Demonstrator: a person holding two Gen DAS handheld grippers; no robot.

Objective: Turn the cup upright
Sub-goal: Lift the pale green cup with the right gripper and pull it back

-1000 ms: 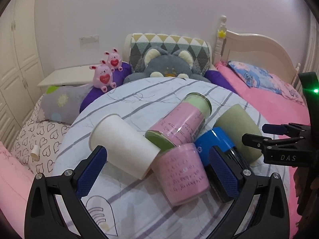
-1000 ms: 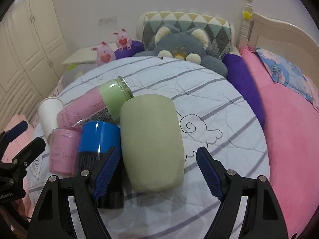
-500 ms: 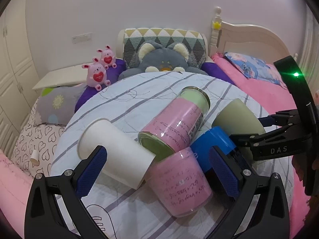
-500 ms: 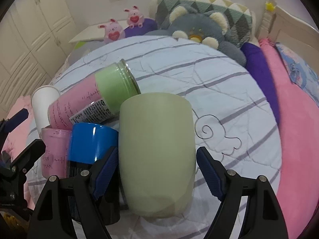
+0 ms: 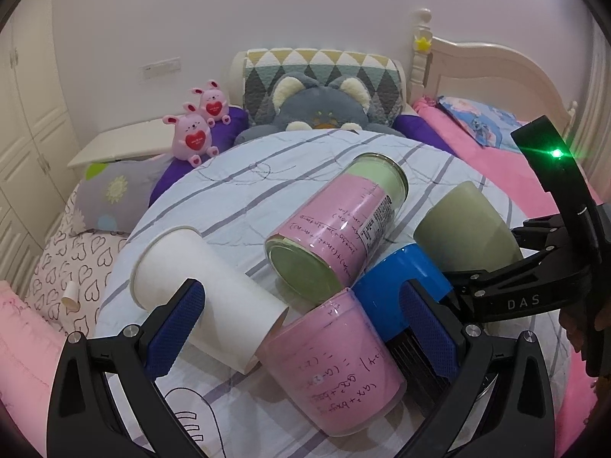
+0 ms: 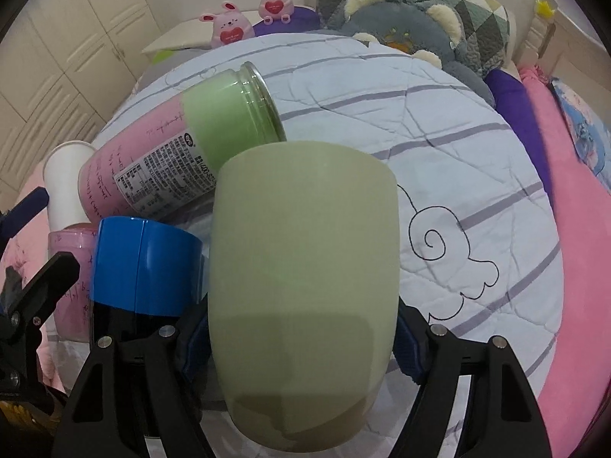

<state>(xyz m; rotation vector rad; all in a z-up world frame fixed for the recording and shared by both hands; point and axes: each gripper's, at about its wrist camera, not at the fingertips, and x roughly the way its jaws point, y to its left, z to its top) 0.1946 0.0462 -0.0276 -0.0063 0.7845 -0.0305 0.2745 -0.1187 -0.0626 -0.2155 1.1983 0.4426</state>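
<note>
Green cup (image 6: 301, 282): matte, pale green, lying on its side on quilt (image 6: 439, 133), toward quilt's right edge. Closed base faces right-wrist cam; mouth end points away. Sits between fingers of R gripper (image 6: 299, 337); blue pads (image 6: 406, 347) at or just beside both flanks, contact not confirmable. From left-wrist cam, cup (image 5: 466, 229) seen at right, R gripper (image 5: 492, 286) black arm marked "DAS" beside it.

L gripper (image 5: 301, 324): spread wide, holding nothing. Pink cup's base end and white cup's near end lie between its pads.

Other items, all on quilt, clustered left of green cup:
- Blue cup (image 6: 145, 267): blue band, dark ribbed lower part, touching green cup's left flank.
- Pink cup (image 5: 336, 366): translucent, handwriting on wall, on its side near quilt's front edge, against blue cup.
- Jar (image 5: 336, 229): tall, glass, pink label w/ writing, green inside, on its side, resting atop pink and blue cups.
- White cup (image 5: 206, 294): paper, on its side, mouth twd pink cup, leftmost.

Beyond quilt's far edge: grey plush (image 5: 320, 110), two pink bunnies (image 5: 193, 137), patterned pillow (image 5: 320, 65).
</note>
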